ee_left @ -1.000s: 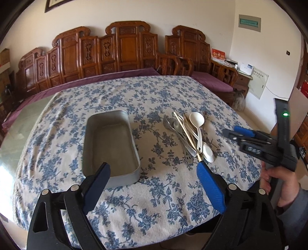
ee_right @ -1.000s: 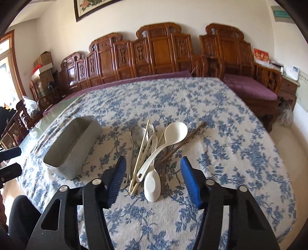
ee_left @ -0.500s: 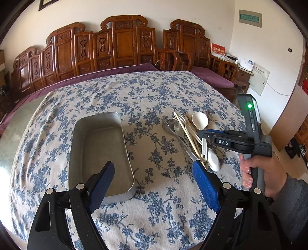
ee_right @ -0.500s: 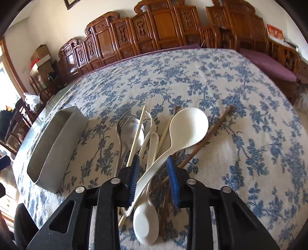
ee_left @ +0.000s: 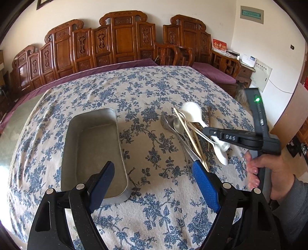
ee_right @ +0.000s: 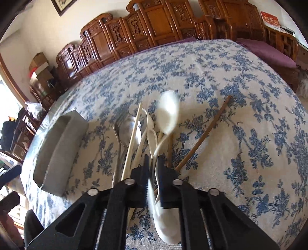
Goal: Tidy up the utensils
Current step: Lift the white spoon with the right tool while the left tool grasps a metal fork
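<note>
Starting on the left: the metal tray sits on the flowered tablecloth with nothing in it yet, and the left gripper hangs right over its near end, jaws spread wide and holding nothing. It's drifted in a bit closer to the tray than a second ago, otherwise no change there.

The real change is further right. The utensil pile — metal spoons, pale chopsticks, white plastic spoons, a darker stick off to the side — lies just right of the tray, not touching it. The right gripper was open above the pile a second ago; its jaws have just been closing, and now they're pinched onto the thin handle of the big white spoon. The spoon looks blurred in the right wrist view, so my guess is it's already shifting in the grip.

So I'd say this is the first pick. Nothing's sorted yet, and the spoon likely heads left to the tray.

Readable writing: "DAS" on the right gripper's arm. There's a red card and a wall panel at the back, both too small to read.
</note>
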A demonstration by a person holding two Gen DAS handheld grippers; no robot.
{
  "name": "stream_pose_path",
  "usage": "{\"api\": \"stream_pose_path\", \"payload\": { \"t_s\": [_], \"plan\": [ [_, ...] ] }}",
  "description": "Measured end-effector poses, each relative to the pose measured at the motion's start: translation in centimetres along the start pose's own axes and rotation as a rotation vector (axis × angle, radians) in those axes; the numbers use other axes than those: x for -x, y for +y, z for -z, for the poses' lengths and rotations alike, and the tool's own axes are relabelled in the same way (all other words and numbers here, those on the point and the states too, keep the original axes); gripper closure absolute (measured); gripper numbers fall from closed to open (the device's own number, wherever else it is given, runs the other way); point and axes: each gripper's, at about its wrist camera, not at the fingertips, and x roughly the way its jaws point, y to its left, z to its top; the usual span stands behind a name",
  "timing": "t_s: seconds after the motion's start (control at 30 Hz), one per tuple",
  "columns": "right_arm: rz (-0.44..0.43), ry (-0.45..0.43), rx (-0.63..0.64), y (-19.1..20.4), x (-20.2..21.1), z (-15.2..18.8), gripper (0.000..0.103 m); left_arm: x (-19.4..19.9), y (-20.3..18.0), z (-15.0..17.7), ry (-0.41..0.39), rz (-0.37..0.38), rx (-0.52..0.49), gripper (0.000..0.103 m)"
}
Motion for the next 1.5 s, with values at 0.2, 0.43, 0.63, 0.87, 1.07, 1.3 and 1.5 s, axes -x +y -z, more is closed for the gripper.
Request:
{"api": "stream_pose_path", "payload": {
  "t_s": [0.2,0.43,0.63,0.87,1.07,1.3,1.5],
  "plan": [
    [-0.007,-0.043,0.003,-0.4,1.5,-0.2,0.097,-1.6,-1.2,-1.1,0.006,0.012,-0.016,0.023],
    [0.012,-0.075,-0.011,-1.5,2.7,-0.5,0.097,-5.1,-2.7,-2.7,0.049,0.046,-0.008,0.036],
    [0.019,-0.085,-0.023,-2.1,3.1,-0.5,0.097,-8.7,-3.8,-4.3,0.101,0.067,0.025,0.047],
    [0.0,-0.097,-0.046,-2.3,3.4,-0.8,0.097,-12.4,-4.7,-5.3,0.151,0.066,0.047,0.066],
    [-0.006,-0.107,-0.046,-2.0,3.5,-1.0,0.097,-15.6,-4.5,-5.4,0.21,0.057,0.093,0.083],
    [-0.001,-0.114,-0.056,-2.3,3.6,-1.1,0.097,-16.4,-4.0,-5.6,0.223,0.077,0.119,0.091],
    [0.001,-0.113,-0.042,-1.8,3.5,-1.0,0.097,-16.6,-4.3,-5.8,0.241,0.06,0.113,0.092]
  ]
}}
